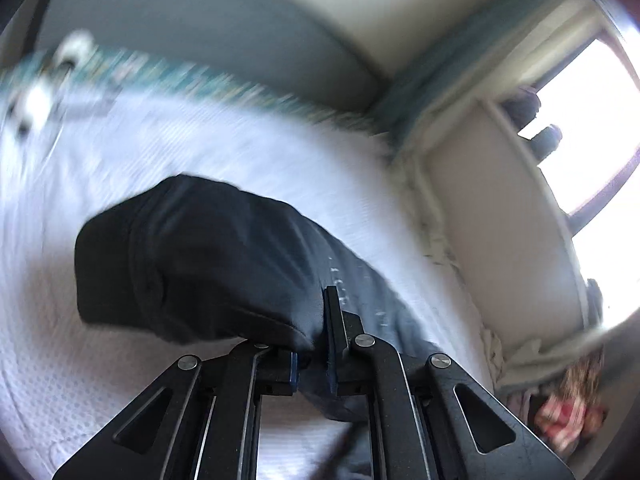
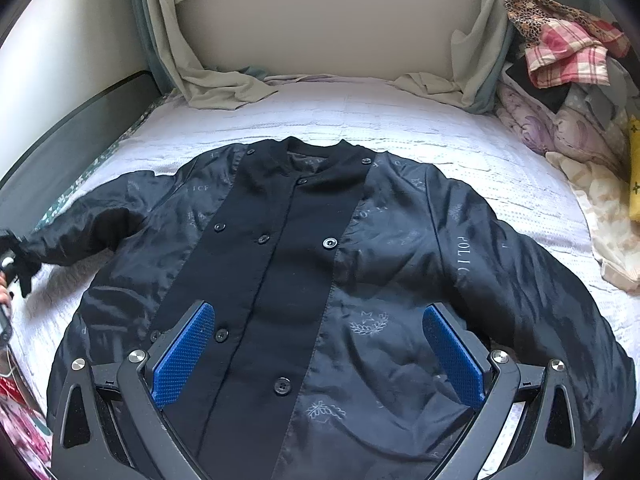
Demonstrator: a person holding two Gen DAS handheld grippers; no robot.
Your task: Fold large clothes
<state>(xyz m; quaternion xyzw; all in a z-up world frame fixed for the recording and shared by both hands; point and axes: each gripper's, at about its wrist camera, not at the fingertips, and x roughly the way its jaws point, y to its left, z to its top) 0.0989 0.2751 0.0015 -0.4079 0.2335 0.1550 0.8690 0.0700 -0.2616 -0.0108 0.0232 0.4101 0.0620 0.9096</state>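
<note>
A large black jacket (image 2: 320,280) with dark buttons and pale printed emblems lies front-up and spread on a white bedspread (image 2: 360,120). In the left wrist view my left gripper (image 1: 316,344) is shut on the jacket's sleeve (image 1: 192,260), which is lifted off the bed and bunches ahead of the jaws. That view is blurred. The right wrist view shows this sleeve end (image 2: 80,236) raised at the far left. My right gripper (image 2: 318,336) hovers over the jacket's lower front, open wide, with its blue pads (image 2: 184,352) apart and nothing between them.
A heap of clothes (image 2: 560,52) and floral bedding (image 2: 568,128) lies along the bed's right side. Pale curtains (image 2: 208,80) drape onto the bed's far end below a window. A dark bed board (image 2: 72,132) runs along the left edge.
</note>
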